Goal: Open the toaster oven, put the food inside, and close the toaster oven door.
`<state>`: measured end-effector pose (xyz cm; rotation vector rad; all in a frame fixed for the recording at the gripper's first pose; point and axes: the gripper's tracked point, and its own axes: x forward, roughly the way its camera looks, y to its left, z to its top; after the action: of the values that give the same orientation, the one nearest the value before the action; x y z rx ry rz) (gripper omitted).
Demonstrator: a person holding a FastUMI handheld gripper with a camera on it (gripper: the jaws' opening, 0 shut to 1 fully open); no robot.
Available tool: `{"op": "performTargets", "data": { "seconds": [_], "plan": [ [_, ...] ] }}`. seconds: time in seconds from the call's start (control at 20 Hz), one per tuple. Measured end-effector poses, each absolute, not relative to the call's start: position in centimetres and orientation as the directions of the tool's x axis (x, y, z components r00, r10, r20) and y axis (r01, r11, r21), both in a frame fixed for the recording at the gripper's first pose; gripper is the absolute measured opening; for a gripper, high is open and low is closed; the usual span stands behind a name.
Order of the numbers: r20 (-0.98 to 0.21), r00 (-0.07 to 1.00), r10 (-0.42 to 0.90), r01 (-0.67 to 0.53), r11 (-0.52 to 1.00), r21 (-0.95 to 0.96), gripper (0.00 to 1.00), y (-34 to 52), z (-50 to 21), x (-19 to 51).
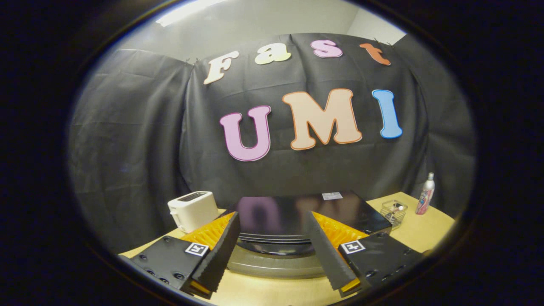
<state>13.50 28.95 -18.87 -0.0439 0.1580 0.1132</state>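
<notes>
The tool (272,272) hangs spread and empty over the wooden surface (425,231), its fingers framing the black oven (297,214) just beyond them; the oven looks heavy, rigid and slick-topped, so the curved bar at its near edge seems the best hold.

Toaster oven (293,216): front door and lower body hidden behind the spread gripper (272,250) fingers. Wire basket (394,211) right of oven: contents too small to identify. Spray bottle (425,194) beyond: label unreadable.
</notes>
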Motion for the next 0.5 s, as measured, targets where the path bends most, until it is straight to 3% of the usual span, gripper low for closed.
{"op": "performTargets", "data": {
  "seconds": [0.3, 0.5],
  "plan": [
    [-0.200, 0.978, 0.060, -0.077, 0.994, -0.082, 0.96, 27.6, -22.9, 15.7],
    [-0.161, 0.985, 0.065, -0.078, 0.994, -0.073, 0.96, 27.7, -22.8, 15.5]
  ]
}}
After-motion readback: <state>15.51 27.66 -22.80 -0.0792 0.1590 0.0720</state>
